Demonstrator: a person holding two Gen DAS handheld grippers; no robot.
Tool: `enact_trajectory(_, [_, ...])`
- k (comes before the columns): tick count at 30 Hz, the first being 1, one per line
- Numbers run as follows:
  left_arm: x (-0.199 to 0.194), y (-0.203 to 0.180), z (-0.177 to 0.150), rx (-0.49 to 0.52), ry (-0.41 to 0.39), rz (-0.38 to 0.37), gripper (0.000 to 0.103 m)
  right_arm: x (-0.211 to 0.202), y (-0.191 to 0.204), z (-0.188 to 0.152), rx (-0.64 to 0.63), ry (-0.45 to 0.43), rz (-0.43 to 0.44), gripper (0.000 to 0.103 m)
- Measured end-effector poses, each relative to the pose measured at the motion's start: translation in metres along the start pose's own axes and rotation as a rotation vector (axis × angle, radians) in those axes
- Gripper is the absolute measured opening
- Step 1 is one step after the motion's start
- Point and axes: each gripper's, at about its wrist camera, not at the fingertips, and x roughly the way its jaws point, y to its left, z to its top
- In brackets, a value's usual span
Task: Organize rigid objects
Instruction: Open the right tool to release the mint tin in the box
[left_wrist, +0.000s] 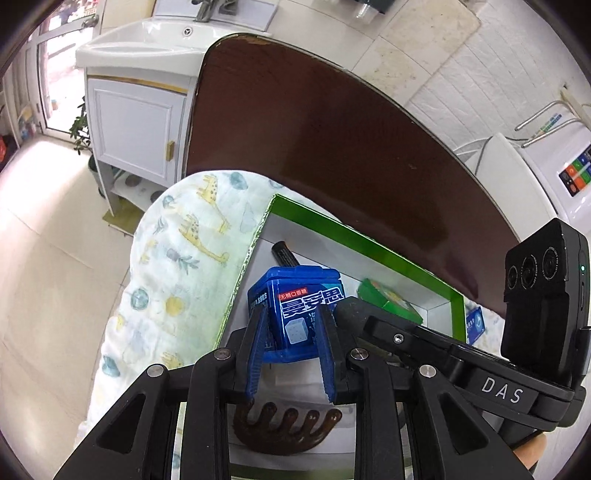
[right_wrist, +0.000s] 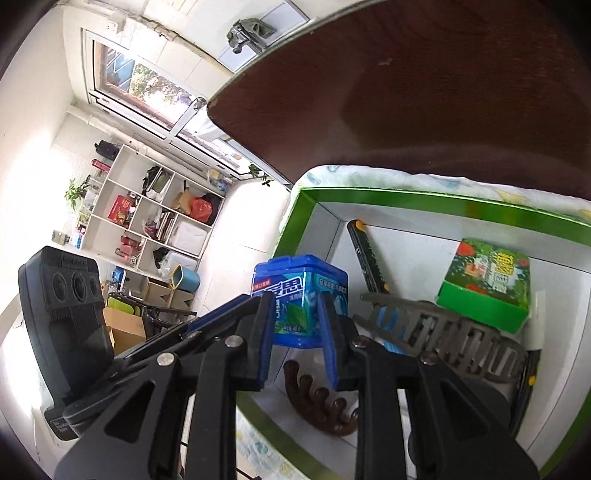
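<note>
A blue gum box (left_wrist: 295, 314) is held over a green-rimmed white tray (left_wrist: 369, 243). My left gripper (left_wrist: 291, 314) is shut on its two sides, and my right gripper (right_wrist: 293, 304) is shut on the same blue gum box (right_wrist: 299, 295) from another side. Inside the tray (right_wrist: 406, 197) lie a brown comb (right_wrist: 321, 406), a grey hair claw clip (right_wrist: 443, 332), a black and yellow pen (right_wrist: 365, 254) and a green box (right_wrist: 487, 280). The comb (left_wrist: 288, 428), a black marker (left_wrist: 284, 254) and the green box (left_wrist: 388, 299) also show in the left wrist view.
The tray rests on a giraffe-print cloth (left_wrist: 177, 266) over a dark brown table (left_wrist: 332, 140). A white sink cabinet (left_wrist: 136, 122) stands beyond the table. A white shelf unit (right_wrist: 147, 210) and cardboard boxes (right_wrist: 125, 325) stand on the floor.
</note>
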Motion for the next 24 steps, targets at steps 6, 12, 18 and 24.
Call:
enact_trajectory(6, [0.001,0.005,0.002,-0.014,-0.011,-0.015,0.025,0.001,-0.002,0.003,0.006,-0.013,-0.009,0.024])
enact_trajectory(12, [-0.009,-0.006,0.005,-0.001,-0.078,0.024,0.03,-0.008,0.001,0.001,-0.02,-0.018,-0.036,0.023])
enact_trajectory(18, [-0.018,-0.035,0.002,0.041,-0.094,0.027,0.038,-0.04,0.0,-0.004,-0.056,-0.061,-0.045,0.023])
enact_trajectory(24, [-0.015,-0.087,-0.007,0.107,-0.082,-0.001,0.04,-0.087,-0.025,-0.014,-0.055,-0.125,-0.089,0.023])
